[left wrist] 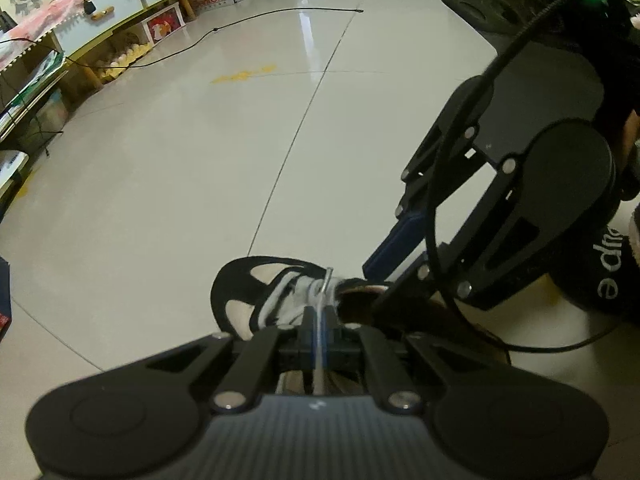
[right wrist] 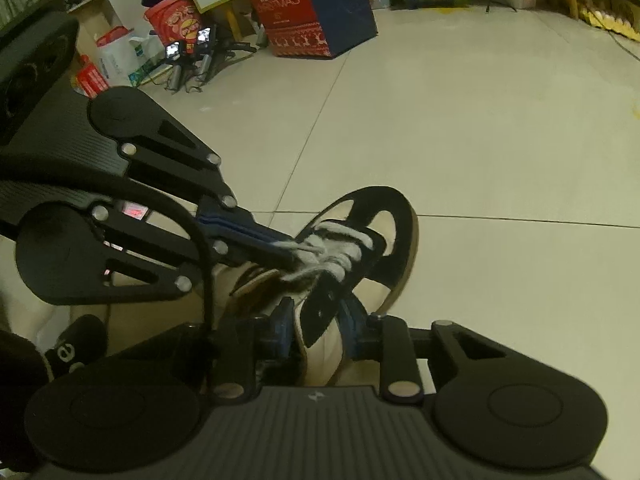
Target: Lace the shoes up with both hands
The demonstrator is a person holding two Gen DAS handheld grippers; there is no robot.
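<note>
- Left tongs (left wrist: 319, 330) are pressed together on a white lace (left wrist: 320, 300) running up from the shoe (left wrist: 256, 292).
- Right tongs (right wrist: 318, 330) straddle the shoe's side wall; whether the pads press on it cannot be told.
- The shoe lies on the tiled floor (left wrist: 200, 168).
- Risk: a hard pull could slip the lace free or drag the shoe.

The left gripper (left wrist: 318, 322) tilts steeply down, its fingers (left wrist: 307, 326) pressed together on a lace (left wrist: 320, 304). The right gripper (right wrist: 320, 326) also angles down beside it, its fingers (right wrist: 282, 320) partly apart, clasping the side of the shoe (right wrist: 320, 340).
</note>
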